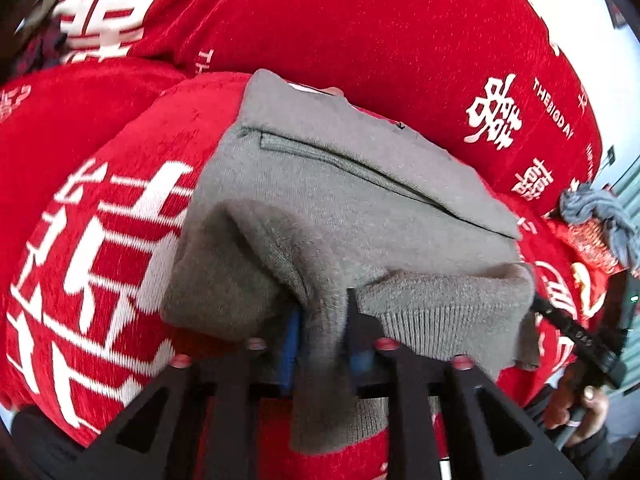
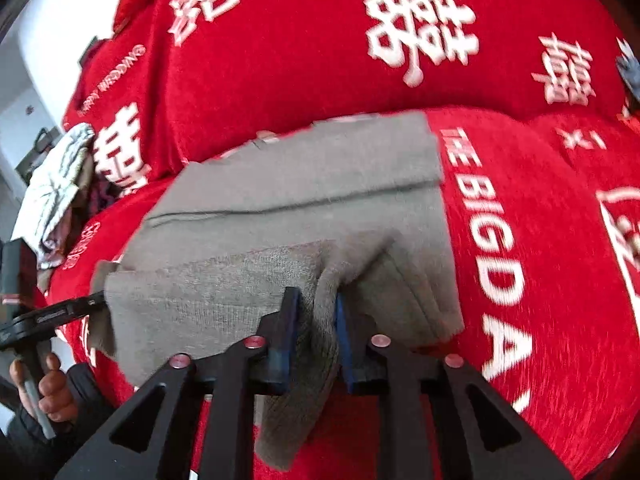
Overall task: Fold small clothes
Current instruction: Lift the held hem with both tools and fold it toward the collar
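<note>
Left hand-held gripper [image 1: 320, 320]: we saw its blue-padded fingers [image 1: 292, 336] clamped on a bunched fold of the grey knit garment [image 1: 340, 184], near the ribbed hem.
Right hand-held gripper [image 2: 316, 320]: likewise pinched together on the garment's near edge, cloth hanging down between the two pads.
Garment: it lay on the red cover [image 1: 120, 240] printed with white characters, partly folded – an upper layer doubled over with a straight seam line across it; the near edge was lifted by both grippers.
Surface: a cushioned seat and backrest under the red cover – we could not tell whether sofa or bed.
Containers: we saw none.
Edges: the garment's far edge reached close to the crease where seat met backrest; on both sides of it we saw open red cover.
Other cloth: a grey bundle [image 1: 600, 216] sat at the right end of the seat in the left wrist view, and a pale patterned bundle [image 2: 56, 184] at the left end in the right wrist view, both well apart from the garment.
</note>
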`<state>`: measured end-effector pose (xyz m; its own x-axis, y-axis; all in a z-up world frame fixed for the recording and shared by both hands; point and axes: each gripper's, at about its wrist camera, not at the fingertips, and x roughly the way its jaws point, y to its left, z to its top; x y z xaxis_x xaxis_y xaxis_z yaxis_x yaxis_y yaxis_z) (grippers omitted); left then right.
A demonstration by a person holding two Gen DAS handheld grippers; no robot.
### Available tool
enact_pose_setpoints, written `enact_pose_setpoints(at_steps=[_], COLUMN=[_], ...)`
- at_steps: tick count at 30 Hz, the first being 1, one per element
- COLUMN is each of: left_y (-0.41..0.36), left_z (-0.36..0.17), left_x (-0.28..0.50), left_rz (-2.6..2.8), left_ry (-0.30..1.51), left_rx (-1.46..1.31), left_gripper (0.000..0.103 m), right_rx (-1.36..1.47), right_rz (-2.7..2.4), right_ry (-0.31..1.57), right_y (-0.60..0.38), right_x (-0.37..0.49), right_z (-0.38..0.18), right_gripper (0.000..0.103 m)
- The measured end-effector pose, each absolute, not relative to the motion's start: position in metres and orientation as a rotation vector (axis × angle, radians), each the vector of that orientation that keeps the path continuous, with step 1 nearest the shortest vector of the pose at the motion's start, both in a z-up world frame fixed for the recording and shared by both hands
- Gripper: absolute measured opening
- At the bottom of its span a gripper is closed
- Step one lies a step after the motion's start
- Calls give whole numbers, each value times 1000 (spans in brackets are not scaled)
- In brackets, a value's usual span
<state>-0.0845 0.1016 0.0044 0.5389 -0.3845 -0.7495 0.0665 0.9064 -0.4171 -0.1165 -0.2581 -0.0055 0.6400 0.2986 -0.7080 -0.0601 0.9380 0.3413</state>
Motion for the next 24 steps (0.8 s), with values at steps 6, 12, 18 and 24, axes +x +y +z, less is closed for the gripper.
enact_pose_setpoints(at_steps=[6, 12, 18, 24], left_y=[100, 83, 77, 97], left_z=[13, 1, 14, 51], left_x=[-114, -111, -115, -122], left_rz=[-284, -288, -278, -261], left_ry=[922, 997, 1009, 863], left_rx=[-365, -344, -296, -357], left_gripper=[83, 64, 10, 10], right_rx=[373, 370, 352, 446], right_rz=[200, 253, 371, 440], right_ry=[816, 866, 862, 703], right_y=[-274, -268, -248, -266], right_x=[-152, -161, -152, -164], right_z=[-2, -18, -15, 31], right_gripper=[61, 60, 8, 7])
